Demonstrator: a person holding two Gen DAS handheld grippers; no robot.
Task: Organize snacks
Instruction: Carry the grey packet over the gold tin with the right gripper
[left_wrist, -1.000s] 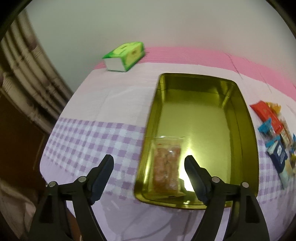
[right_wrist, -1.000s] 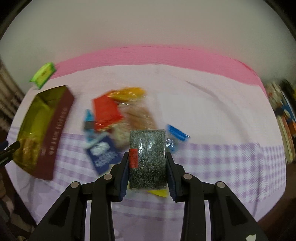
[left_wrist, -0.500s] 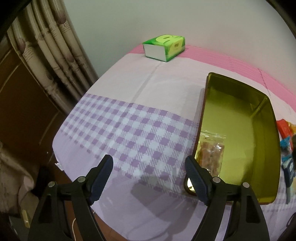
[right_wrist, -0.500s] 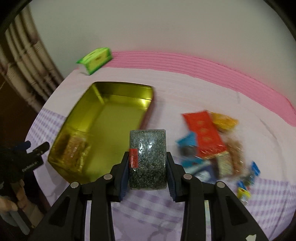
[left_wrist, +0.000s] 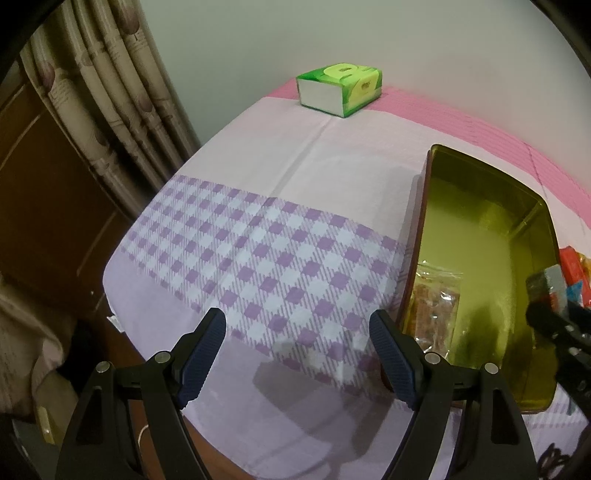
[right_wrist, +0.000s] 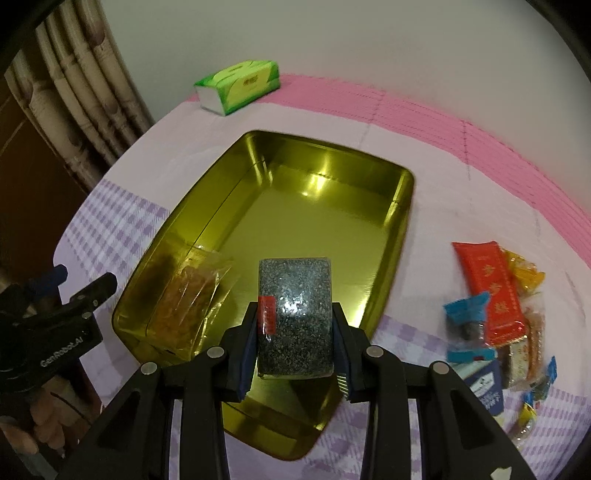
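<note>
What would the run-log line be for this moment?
right gripper: shut on dark speckled packet, over gold tin | left gripper: open, nothing held | tin holds: one orange snack bag

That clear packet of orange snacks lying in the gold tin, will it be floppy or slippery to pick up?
The clear packet is likely floppy: its film looks wrinkled. Probably slick, since the wrapper shines. It lies flat against the gold tin wall, so rolling seems unlikely.

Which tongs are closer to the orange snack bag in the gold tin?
Left. The left tongs sit just beside the bag outside the tin; the right tongs hover further off.
</note>
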